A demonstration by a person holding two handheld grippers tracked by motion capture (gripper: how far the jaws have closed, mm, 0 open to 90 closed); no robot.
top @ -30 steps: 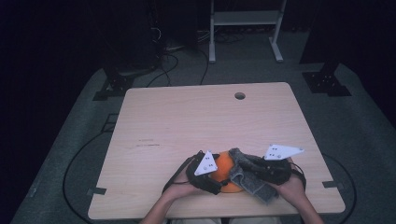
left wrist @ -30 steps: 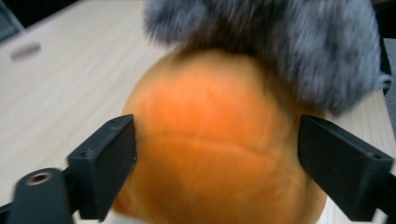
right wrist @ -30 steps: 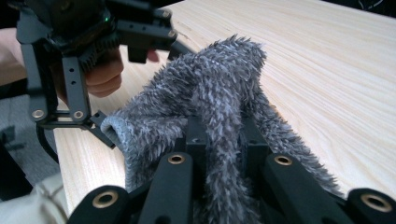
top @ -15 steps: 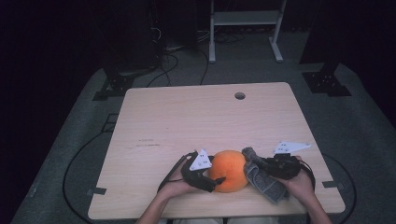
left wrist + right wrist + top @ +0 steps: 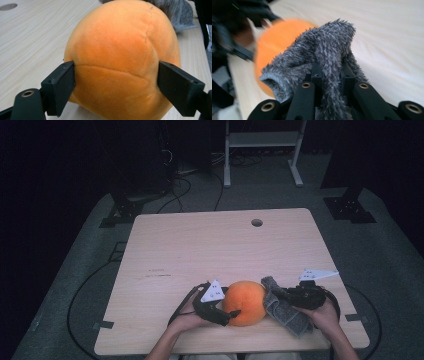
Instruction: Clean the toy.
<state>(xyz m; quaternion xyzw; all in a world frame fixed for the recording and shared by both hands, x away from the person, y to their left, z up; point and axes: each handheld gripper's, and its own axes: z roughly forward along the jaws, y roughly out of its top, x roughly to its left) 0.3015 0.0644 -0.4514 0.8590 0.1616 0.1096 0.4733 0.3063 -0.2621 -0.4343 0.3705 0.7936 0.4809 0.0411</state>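
- Orange plush ball (image 5: 245,302), high view: seen resting on the wooden table (image 5: 210,245) near its front edge, between the left gripper (image 5: 231,312) and the right gripper (image 5: 281,295); grey cloth (image 5: 284,310) is draped just beside it, touching.
- Left gripper view: jaws, which have just been closing, are pressed on both flanks of the ball (image 5: 122,57). Soft, seamed, rounded velvet; squeeze-out is judged possible.
- Right gripper view: jaws are clenched on the shaggy cloth (image 5: 329,47); a thin pinch could be lost.
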